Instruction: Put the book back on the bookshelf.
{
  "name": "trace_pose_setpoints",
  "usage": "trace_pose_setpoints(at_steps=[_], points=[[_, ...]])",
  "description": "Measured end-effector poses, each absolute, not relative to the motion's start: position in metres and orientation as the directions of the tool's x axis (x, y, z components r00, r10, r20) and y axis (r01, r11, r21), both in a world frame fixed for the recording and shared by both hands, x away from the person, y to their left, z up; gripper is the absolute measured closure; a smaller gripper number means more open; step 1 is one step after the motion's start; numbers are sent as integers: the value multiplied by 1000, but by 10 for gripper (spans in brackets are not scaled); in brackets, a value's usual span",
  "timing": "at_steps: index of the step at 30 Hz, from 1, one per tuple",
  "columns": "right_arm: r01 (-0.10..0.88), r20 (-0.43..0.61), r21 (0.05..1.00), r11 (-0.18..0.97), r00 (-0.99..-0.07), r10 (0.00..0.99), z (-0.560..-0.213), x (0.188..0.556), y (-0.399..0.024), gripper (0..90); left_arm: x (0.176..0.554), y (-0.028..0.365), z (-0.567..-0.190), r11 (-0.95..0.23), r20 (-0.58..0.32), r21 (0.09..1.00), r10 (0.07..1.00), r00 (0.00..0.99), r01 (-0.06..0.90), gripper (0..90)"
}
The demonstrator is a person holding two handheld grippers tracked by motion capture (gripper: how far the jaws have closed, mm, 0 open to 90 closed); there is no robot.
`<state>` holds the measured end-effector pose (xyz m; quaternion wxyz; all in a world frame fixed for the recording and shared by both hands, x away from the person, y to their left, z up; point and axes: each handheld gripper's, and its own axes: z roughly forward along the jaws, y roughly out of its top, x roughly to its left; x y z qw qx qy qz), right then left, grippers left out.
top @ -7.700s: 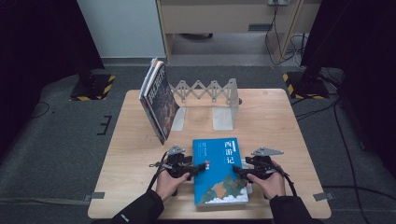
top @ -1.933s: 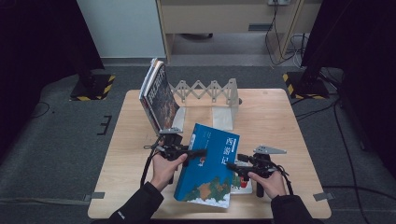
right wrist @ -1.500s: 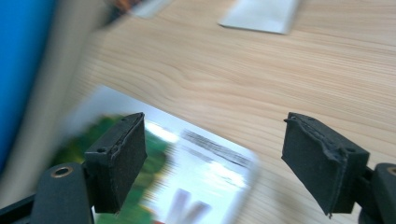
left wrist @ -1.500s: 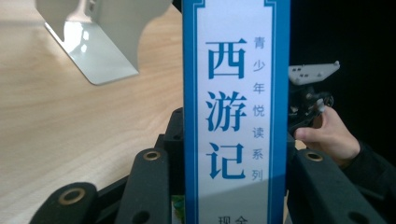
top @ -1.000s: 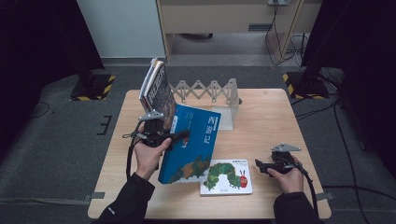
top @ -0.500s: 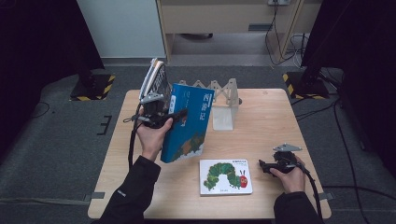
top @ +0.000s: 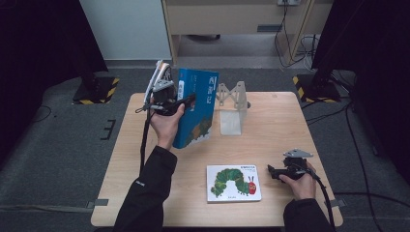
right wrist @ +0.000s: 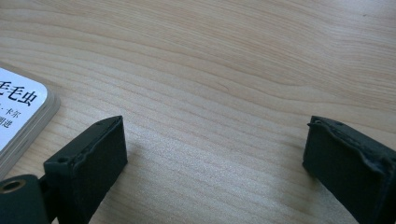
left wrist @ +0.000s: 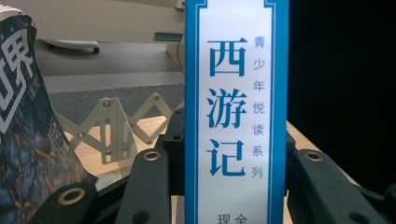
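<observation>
I stand at a wooden table (top: 270,121) with a gripper in each hand. My left gripper (top: 186,102) is clamped on a blue book (top: 196,108) and holds it upright in the air above the far left part of the table. In the left gripper view the book's blue and white spine (left wrist: 236,112) (printed with blue characters) stands straight up between the two black jaws, which press on it from both sides.

Just to the left of the blue book, near the table's far left corner, a second book with a dark cover (left wrist: 28,140) leans at a tilt. To the right of the blue book, near the far edge, is a pale folding book rack (top: 231,104) with a criss-cross lattice back; in the left gripper view the lattice (left wrist: 116,126) shows between the two books.

My right gripper (top: 271,171) lies low near the table's right edge, towards the near side. Its jaws have just been opening and now stand wide apart, with bare wood between them and nothing held.

A white picture book (top: 233,182) with a green caterpillar on its cover lies flat near the front edge, just left of my right gripper and apart from it. In the right gripper view, a rounded corner of that book (right wrist: 21,116) sits just beside the left jaw.
</observation>
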<state>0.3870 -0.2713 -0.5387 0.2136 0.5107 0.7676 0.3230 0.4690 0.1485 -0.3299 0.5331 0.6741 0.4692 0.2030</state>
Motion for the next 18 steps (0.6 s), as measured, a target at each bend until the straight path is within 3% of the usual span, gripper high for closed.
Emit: trace_pose_setpoints(at_steps=[18], points=[[648,4,713,267,-385,923,-539,387,-271,54,503,141,-349,64,-238,915,883,405,398,615]])
